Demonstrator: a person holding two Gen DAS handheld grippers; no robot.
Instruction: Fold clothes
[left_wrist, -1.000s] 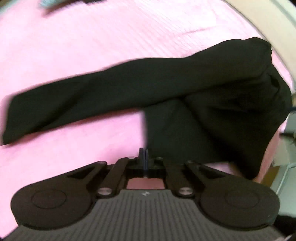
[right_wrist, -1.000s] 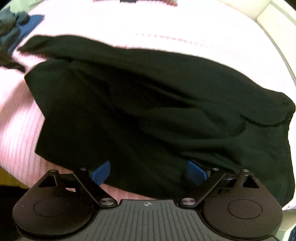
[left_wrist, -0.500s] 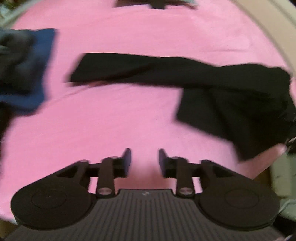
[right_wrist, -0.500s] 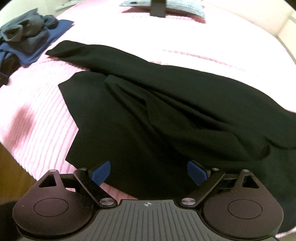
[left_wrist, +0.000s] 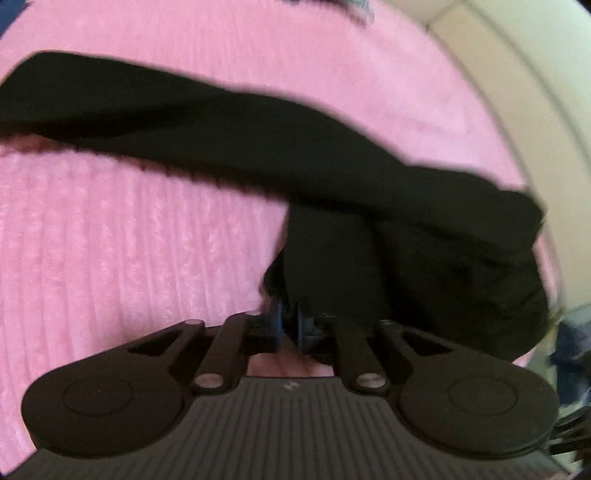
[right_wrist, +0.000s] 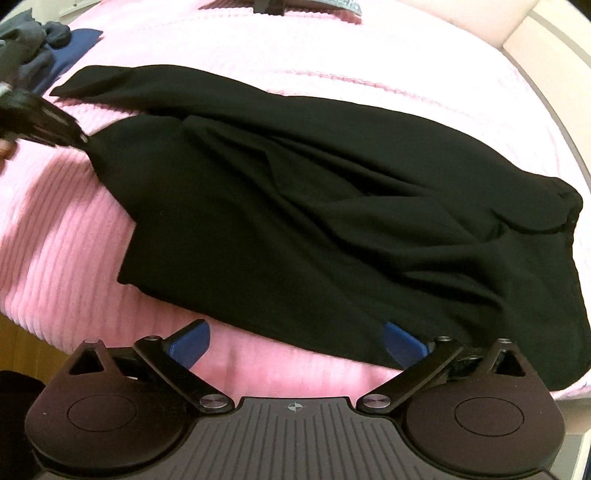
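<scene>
Two claws: left gripper (left_wrist: 289, 325) and right gripper (right_wrist: 295, 341), working one black garment (right_wrist: 314, 206).
Garment: spread, rumpled, on the pink blanket (right_wrist: 59, 236); one long part reaches toward the dark clothes pile (right_wrist: 33, 55).
Left claw: nearly closed, pinching the garment's near corner.
Right claw: wide apart, holding nothing; its right finger sits at the hem, contact unclear.
Risk: likely slip, since the pinch looks shallow; a fast pull could free the corner.
Risk: a one-sided lift may bunch the existing wrinkles and skew the fold.
</scene>
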